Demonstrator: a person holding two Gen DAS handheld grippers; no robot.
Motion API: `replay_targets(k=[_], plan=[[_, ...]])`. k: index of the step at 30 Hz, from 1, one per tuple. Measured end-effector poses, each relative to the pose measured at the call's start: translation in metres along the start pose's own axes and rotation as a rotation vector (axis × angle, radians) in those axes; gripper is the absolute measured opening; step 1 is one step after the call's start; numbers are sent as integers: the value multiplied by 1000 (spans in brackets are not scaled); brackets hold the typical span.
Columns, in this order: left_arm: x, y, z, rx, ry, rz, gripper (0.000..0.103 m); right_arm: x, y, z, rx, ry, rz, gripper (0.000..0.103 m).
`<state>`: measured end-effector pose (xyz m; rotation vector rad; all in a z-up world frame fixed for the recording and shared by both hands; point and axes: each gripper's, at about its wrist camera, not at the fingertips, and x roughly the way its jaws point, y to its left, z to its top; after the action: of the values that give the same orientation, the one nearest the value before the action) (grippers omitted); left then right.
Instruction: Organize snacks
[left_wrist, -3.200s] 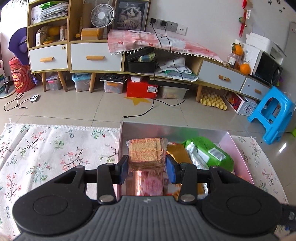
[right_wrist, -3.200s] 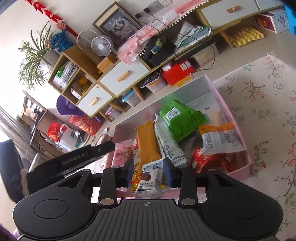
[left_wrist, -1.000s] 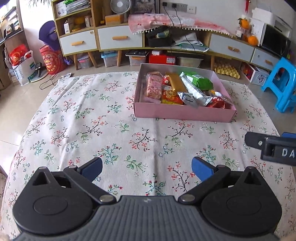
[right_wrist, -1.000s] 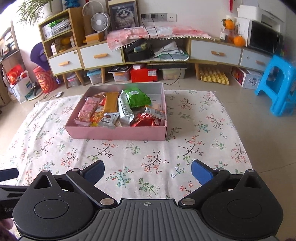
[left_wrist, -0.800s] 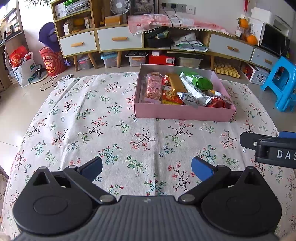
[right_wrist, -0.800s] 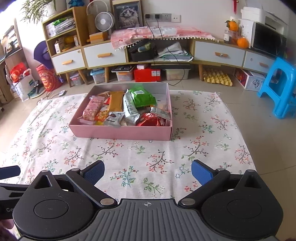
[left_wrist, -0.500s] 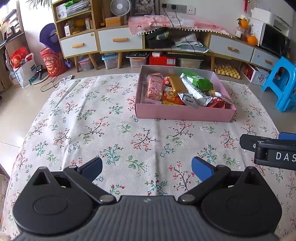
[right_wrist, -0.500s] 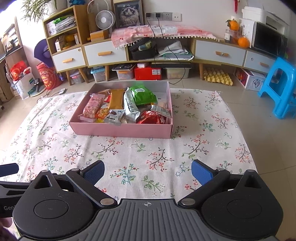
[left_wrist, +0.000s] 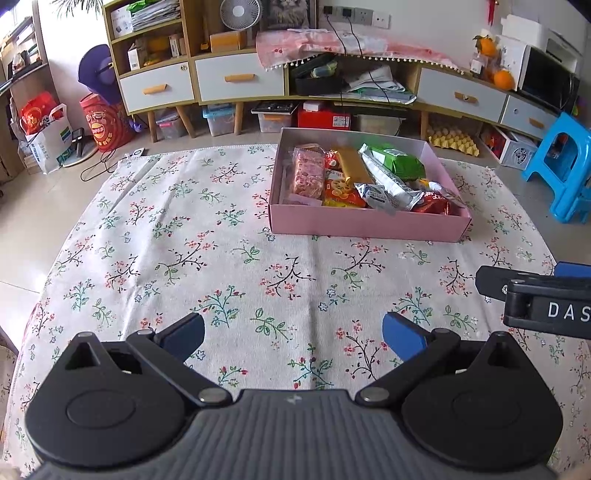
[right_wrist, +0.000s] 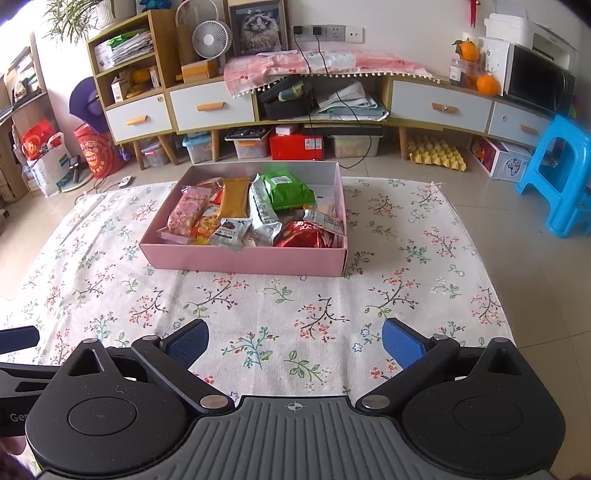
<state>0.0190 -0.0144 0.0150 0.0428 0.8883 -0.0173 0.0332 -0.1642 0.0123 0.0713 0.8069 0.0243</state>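
Over the tablecloth (left_wrist: 229, 266), left gripper (left_wrist: 293, 330) and right gripper (right_wrist: 295, 338) are held wide open, empty. Snacks (right_wrist: 258, 214) are packed in the box (right_wrist: 243, 260); task judged finished, no further pick needed.

White "DAS" on right claw (left_wrist: 546, 301); "Ge" on left claw (right_wrist: 14, 406)
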Motion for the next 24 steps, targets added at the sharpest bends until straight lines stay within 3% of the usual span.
replay_targets(k=[24], plan=[[0,0,0,0,0,-1,103,1,0,-1,-4,3,0,101]])
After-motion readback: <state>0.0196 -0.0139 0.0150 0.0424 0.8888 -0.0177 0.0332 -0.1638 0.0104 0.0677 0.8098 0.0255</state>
